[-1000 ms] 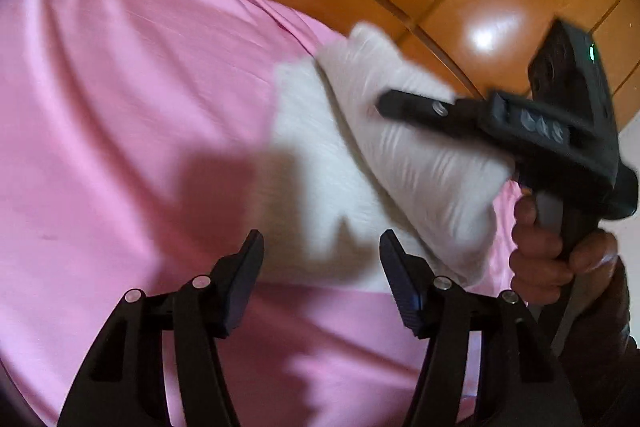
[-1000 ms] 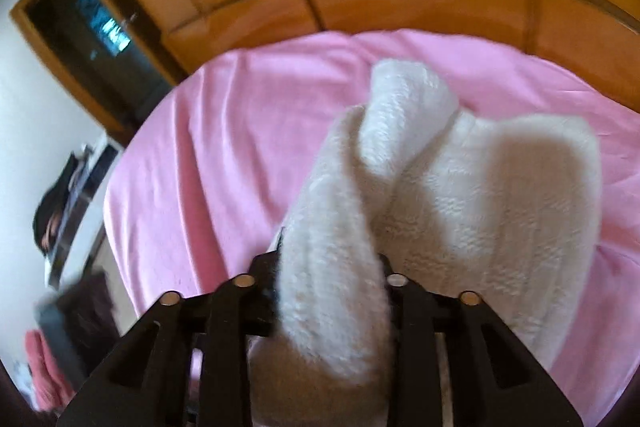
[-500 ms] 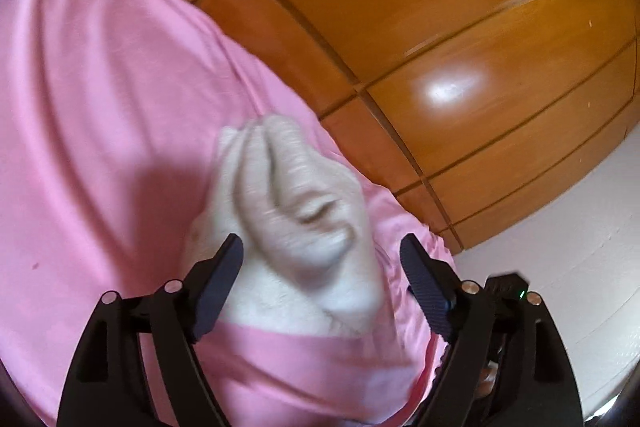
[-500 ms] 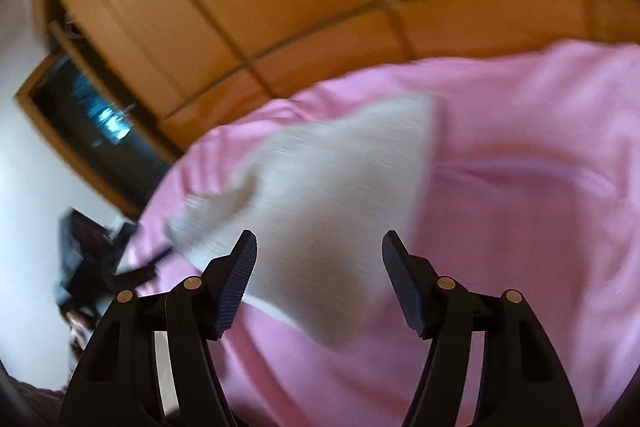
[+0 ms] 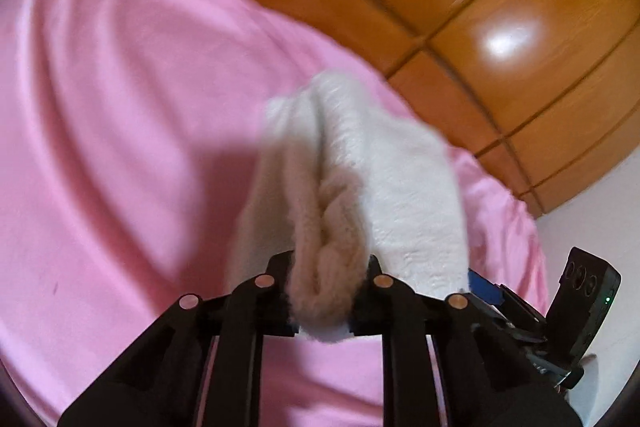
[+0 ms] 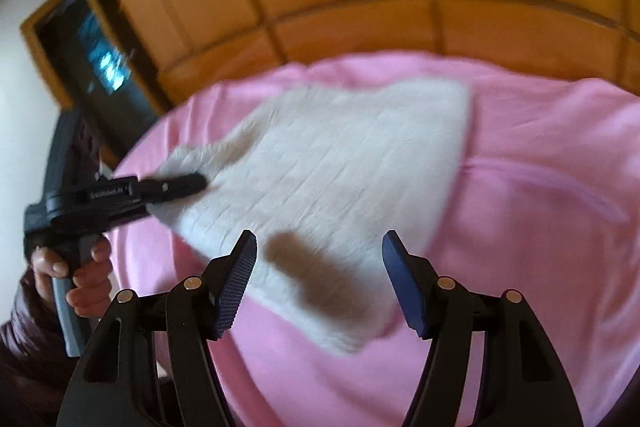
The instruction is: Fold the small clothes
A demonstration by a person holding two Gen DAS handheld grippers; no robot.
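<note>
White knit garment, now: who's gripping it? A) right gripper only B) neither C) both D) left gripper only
D: the left gripper is closing on a bunched edge of the white knit garment caught between its fingers, while the right gripper stands open with nothing between its fingers, above the pink sheet.

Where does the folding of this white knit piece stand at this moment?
Done: the white knitted garment lies spread on the pink bedsheet. In hand: the left gripper is closing its jaws on a bunched edge of it, while the right gripper stands open and empty. Left: no neat folded stack shows yet, so the fold itself remains.
</note>
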